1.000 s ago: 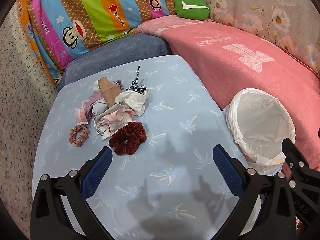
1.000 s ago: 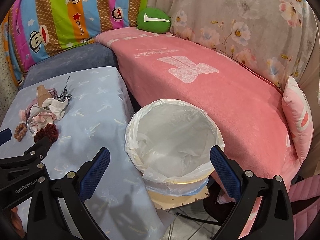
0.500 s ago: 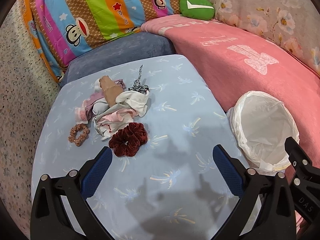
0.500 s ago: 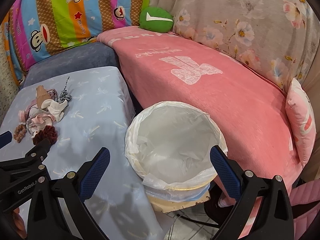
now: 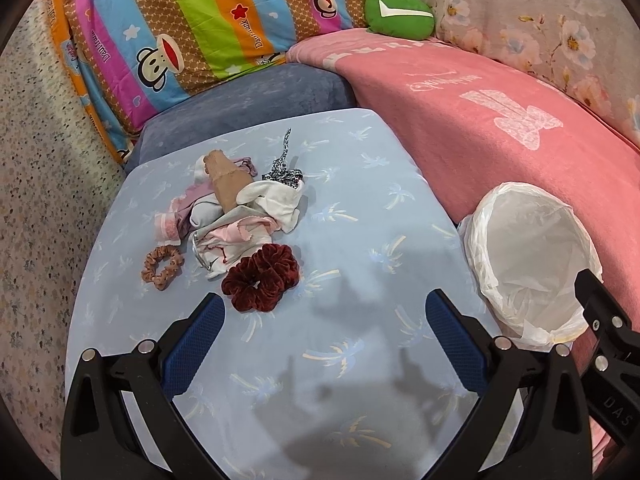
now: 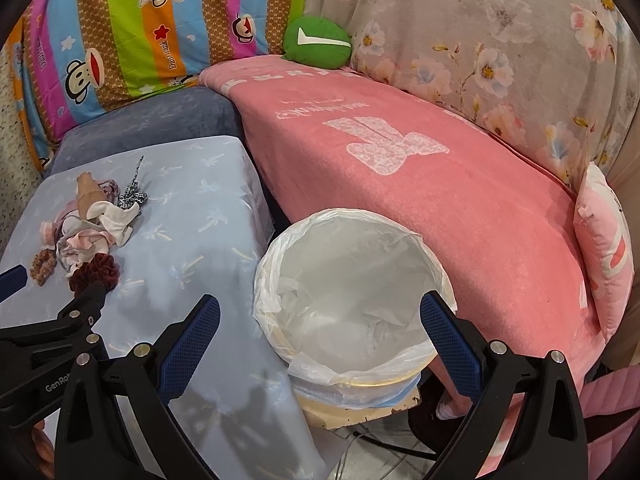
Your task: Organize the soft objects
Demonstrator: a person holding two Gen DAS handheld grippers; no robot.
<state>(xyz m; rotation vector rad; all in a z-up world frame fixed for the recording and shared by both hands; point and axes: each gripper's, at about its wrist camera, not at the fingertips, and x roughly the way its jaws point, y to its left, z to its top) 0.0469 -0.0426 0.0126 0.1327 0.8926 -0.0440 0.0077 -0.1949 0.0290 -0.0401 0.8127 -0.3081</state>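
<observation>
Scrunchies lie on the blue palm-print bench: a dark red velvet scrunchie, ruffled and round, just ahead of the left gripper, whose fingers are spread wide and empty; a small tan scrunchie sits to its left. Behind both, a crumpled cloth pile runs lengthwise away from the camera.

Right view: the right gripper, fingers released, hangs over a round bin lined with thin white plastic, beside the bench.

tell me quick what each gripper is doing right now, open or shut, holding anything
Left gripper: open, holding nothing, over the blue cloth near the dark red scrunchie.
Right gripper: open, holding nothing, in front of the lined bin.
</observation>
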